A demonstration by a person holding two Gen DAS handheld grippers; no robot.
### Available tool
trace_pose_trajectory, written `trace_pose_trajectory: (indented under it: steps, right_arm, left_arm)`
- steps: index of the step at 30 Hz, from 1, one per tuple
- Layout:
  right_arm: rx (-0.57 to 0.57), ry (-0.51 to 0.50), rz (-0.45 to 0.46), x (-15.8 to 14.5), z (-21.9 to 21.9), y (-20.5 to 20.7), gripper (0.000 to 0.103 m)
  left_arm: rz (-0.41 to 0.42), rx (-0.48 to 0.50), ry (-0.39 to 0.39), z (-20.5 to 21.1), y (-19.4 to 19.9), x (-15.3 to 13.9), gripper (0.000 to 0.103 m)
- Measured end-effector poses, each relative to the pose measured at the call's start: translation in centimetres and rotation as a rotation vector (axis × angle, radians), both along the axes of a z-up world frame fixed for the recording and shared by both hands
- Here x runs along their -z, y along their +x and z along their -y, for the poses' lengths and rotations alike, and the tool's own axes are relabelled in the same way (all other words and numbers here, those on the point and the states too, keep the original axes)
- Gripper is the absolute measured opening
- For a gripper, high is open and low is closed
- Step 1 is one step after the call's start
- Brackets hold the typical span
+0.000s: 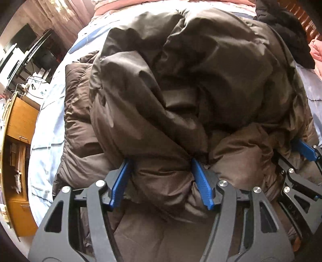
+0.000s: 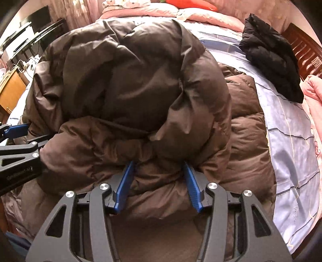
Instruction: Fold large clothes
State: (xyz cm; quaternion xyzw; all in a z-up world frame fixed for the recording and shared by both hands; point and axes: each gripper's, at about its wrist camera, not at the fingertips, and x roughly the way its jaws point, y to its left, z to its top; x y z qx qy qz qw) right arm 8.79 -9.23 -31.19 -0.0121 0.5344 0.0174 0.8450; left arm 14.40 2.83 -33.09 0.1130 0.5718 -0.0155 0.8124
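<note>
A big brown puffer jacket lies bunched on the bed, its near part folded over the rest; it also fills the right wrist view. My left gripper is closed on a thick roll of the jacket's near edge, blue fingers on each side of it. My right gripper grips the same roll further right, blue fingers pressed into the padding. Each gripper shows in the other's view, the right one at the right edge and the left one at the left edge.
The bed has a pale blue checked sheet. A black garment lies at the far right beside a wooden headboard. Pink bedding lies at the far end. A wooden cabinet and a desk with screens stand left of the bed.
</note>
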Motion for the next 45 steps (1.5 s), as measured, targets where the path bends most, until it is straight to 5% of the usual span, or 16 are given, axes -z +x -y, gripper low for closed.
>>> trace_pose_trajectory:
  steps: [7,15,20,25,28,30,34,39,42,45]
  right_arm:
    - [0.0,-0.011,0.01,0.6,-0.4,0.2,0.055]
    - [0.07,0.036,0.17,-4.5,1.1,-0.9,0.054]
    - [0.09,-0.029,0.056,-0.9,1.5,0.2,0.054]
    - [0.051,-0.115,0.051,1.2,0.1,0.5,0.059]
    - [0.072,-0.077,0.048,0.7,0.5,0.4,0.059]
    - [0.116,0.011,0.116,-1.6,1.6,0.2,0.059]
    - [0.122,0.084,0.289,-6.0,2.0,1.3,0.059]
    - [0.085,0.12,0.237,-5.7,1.3,7.5,0.059]
    - [0.116,0.078,0.122,-2.4,0.9,11.3,0.059]
    - [0.114,-0.008,0.071,0.7,0.1,13.7,0.062]
  left_arm:
    - [-0.004,0.006,0.042,0.5,0.2,0.6,0.068]
    - [0.147,-0.026,-0.075,-1.1,-0.4,-4.3,0.06]
    - [0.007,-0.095,-0.083,-2.4,1.3,-0.7,0.062]
    - [-0.024,-0.099,-0.017,-1.6,2.3,1.5,0.067]
    - [-0.024,-0.1,0.004,-0.8,2.3,1.2,0.066]
    - [0.009,-0.1,-0.031,-0.6,2.0,-0.4,0.058]
    - [0.171,-0.096,-0.061,-1.1,1.4,-3.9,0.061]
    - [0.039,-0.169,-0.085,-2.2,3.3,-0.9,0.063]
    - [0.004,-0.168,-0.015,-1.6,3.9,0.7,0.065]
    - [-0.024,-0.175,-0.028,-1.5,4.2,1.2,0.066]
